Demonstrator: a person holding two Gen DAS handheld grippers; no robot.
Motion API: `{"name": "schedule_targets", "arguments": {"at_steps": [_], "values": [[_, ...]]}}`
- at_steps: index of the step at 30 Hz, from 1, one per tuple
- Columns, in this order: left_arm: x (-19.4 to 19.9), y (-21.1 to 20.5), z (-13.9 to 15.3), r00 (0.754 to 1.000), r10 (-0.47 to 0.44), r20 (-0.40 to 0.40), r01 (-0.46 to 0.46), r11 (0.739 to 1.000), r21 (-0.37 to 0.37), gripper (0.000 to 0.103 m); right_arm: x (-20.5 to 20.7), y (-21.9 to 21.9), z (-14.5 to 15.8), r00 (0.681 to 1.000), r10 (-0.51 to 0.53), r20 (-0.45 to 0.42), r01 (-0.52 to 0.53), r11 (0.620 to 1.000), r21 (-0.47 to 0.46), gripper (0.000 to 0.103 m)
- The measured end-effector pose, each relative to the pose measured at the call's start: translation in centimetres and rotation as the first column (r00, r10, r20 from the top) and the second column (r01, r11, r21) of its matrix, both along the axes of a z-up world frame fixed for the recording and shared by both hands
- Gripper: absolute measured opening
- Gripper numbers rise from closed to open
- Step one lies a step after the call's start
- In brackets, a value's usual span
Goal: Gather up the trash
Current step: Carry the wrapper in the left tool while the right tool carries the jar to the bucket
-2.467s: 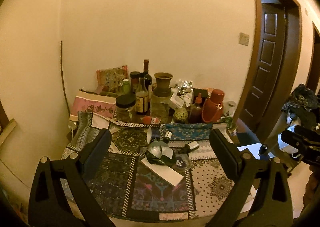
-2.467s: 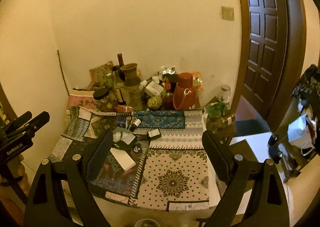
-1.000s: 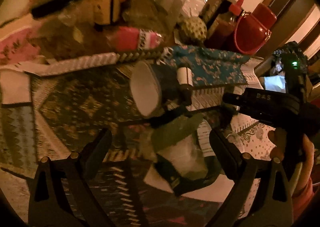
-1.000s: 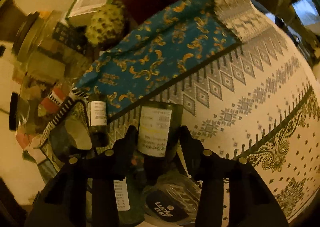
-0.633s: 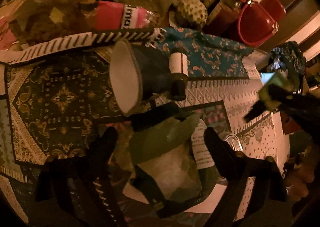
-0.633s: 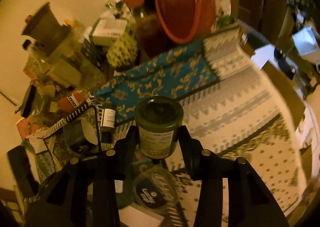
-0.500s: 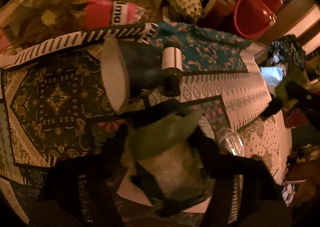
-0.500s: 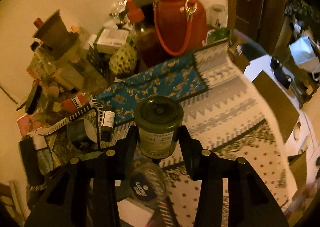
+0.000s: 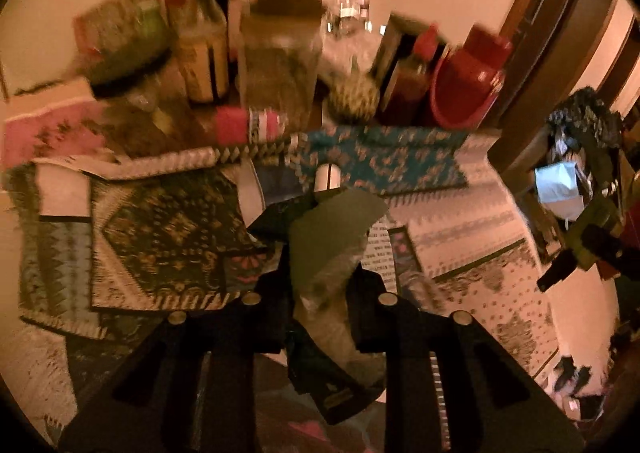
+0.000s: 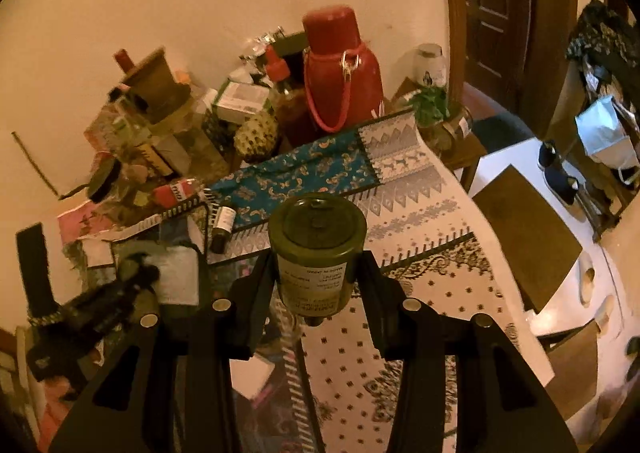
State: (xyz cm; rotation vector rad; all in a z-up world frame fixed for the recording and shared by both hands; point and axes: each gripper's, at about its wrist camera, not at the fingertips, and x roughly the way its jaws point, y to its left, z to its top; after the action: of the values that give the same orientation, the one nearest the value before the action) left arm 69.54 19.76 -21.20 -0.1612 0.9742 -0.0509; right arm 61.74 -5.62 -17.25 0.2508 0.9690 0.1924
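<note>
The crumpled wrapper (image 9: 332,249), a wad of greenish and clear plastic, sat pinched between the jaws of the left gripper (image 9: 320,293), which had just been closing and now pressed on it from both sides, the wad bulging above the fingertips and trailing below them, apparently clear of the patchwork tablecloth (image 9: 160,229). The small dark-green jar (image 10: 318,249), lid toward the camera and its printed label facing down the fingers, was clamped at a middling width in the right gripper (image 10: 318,285), held up in the air above the middle of the cloth. So, as a judgement, two pieces of trash were in hand and neither had reached any bin or bag; no such container was plainly identifiable in either view. More seemed to be left on the table: a paper cup (image 9: 256,193) lying on its side and a little brown vial (image 10: 222,227) beside it, both near the blue band of the cloth toward the far edge, and a white card (image 10: 250,373) near the front edge under the right gripper. Along the far edge against the wall stood bottles, jars, a clay pot and a red flask (image 10: 340,69), which looked more like kept things than rubbish, though that was uncertain. The left view was blurred, so finer detail there could not be told.
</note>
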Motion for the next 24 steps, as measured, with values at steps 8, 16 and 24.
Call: {"name": "schedule_targets", "arguments": {"at_steps": [8,16,24], "values": [[-6.9,-3.1,7.6,0.981,0.085,0.176,-0.087,0.996,0.006,0.022,-5.1,-3.2,4.8,0.987,0.087,0.137,-0.090,0.996,0.016,0.039],[-16.3,-7.4,15.6,0.905,0.169,0.390,-0.187,0.982,0.009,0.022,-10.3,-6.6,9.7,0.937,0.184,0.296,-0.198,0.980,0.018,0.039],[-22.5,-9.2,19.0,0.861,0.185,0.473,-0.210,0.978,-0.001,0.022,-13.9,-7.6,12.5,0.899,0.236,0.369,-0.272,0.961,0.047,0.039]]}}
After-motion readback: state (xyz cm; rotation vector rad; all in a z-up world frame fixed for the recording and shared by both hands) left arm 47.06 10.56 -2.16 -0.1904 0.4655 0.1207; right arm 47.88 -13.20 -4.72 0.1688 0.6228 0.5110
